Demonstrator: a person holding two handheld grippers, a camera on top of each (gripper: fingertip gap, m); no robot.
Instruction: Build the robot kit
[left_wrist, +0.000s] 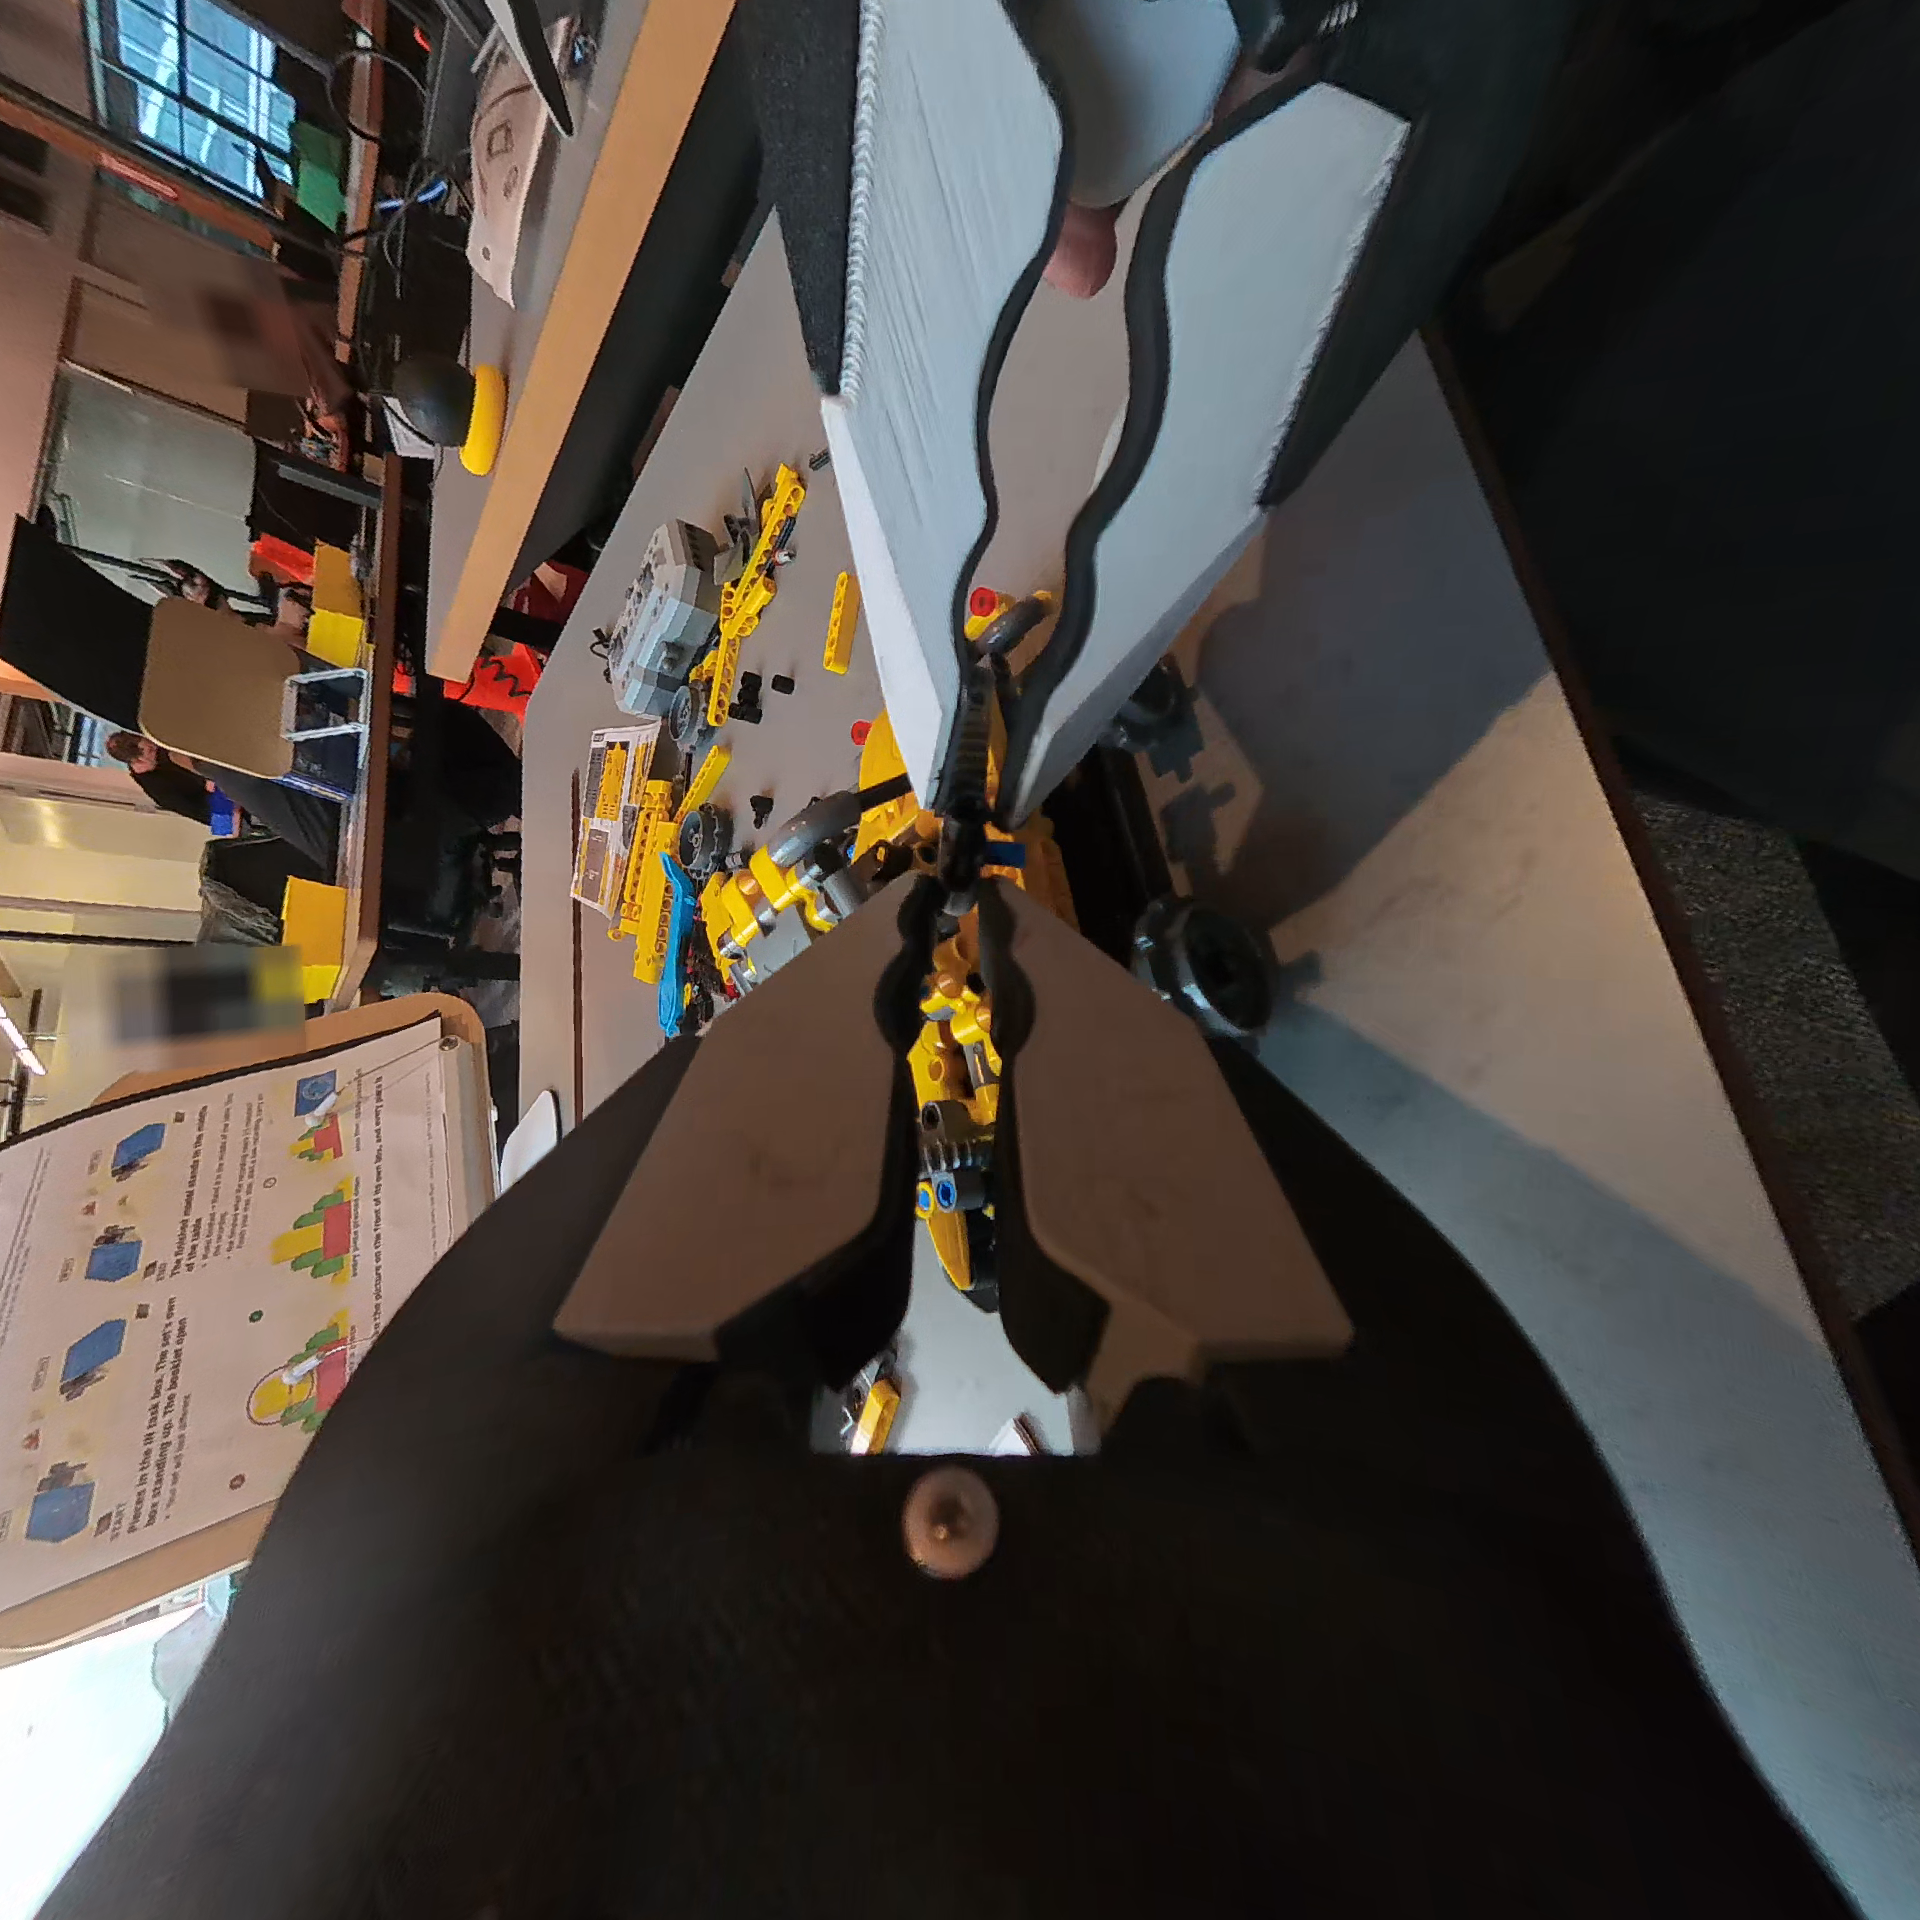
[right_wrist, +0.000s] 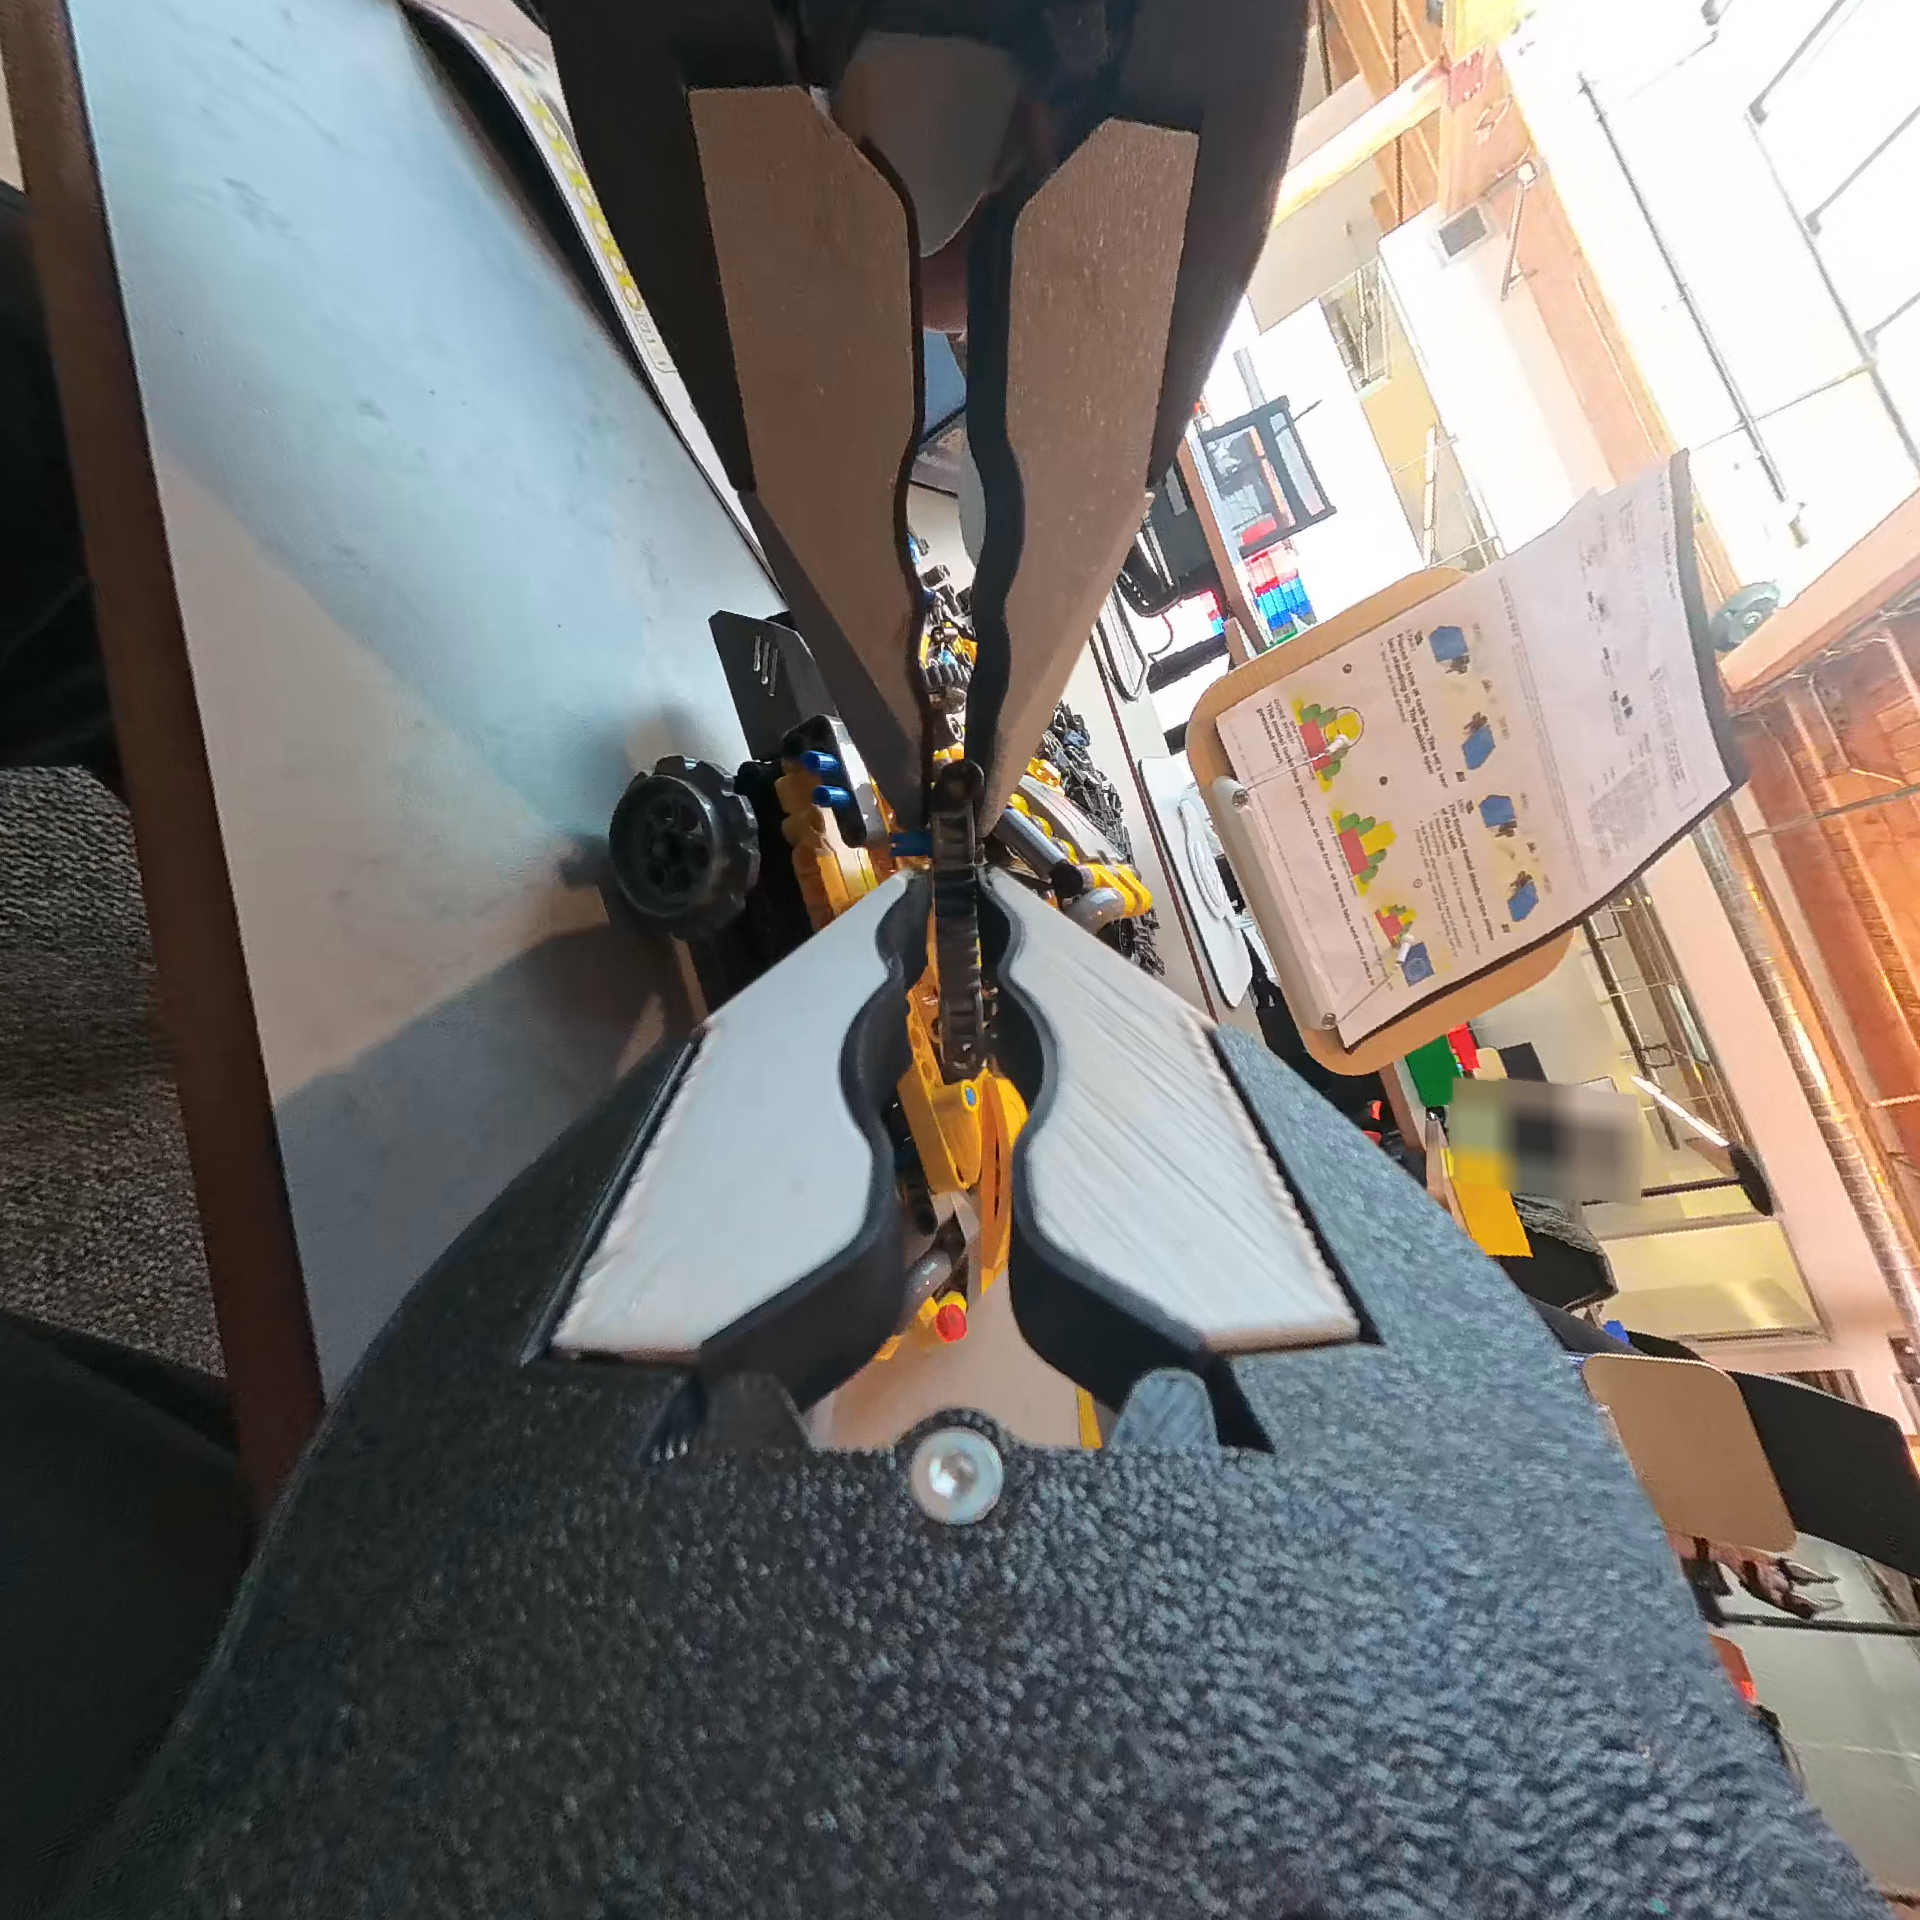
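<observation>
My left gripper (left_wrist: 961, 899), with tan fingers, and my right gripper (right_wrist: 956, 888), with white fingers, meet tip to tip over a yellow brick-built vehicle (left_wrist: 769, 894). Both are shut on one thin black toothed beam (right_wrist: 958, 935), the right along its length and the left on its rounded end. The beam stands just above the vehicle (right_wrist: 945, 1122). The right gripper (left_wrist: 971, 816) comes in from the top of the left wrist view, and the left gripper (right_wrist: 951, 784) from the top of the right wrist view. A black wheel (right_wrist: 681, 847) sits on the vehicle's side, also seen in the left wrist view (left_wrist: 1205, 966).
The vehicle rests on a grey table (right_wrist: 416, 520) with a dark edge close by. Loose yellow and grey parts (left_wrist: 717, 623) and a booklet (left_wrist: 613, 810) lie beyond it. A wooden board holding a printed sheet (right_wrist: 1455, 790) stands at the table's end. People sit in the background. The grippers are tip to tip, or close to it. Between my left fingertips and the black wheel (right_wrist: 681, 847) there is roughly 5 cm.
</observation>
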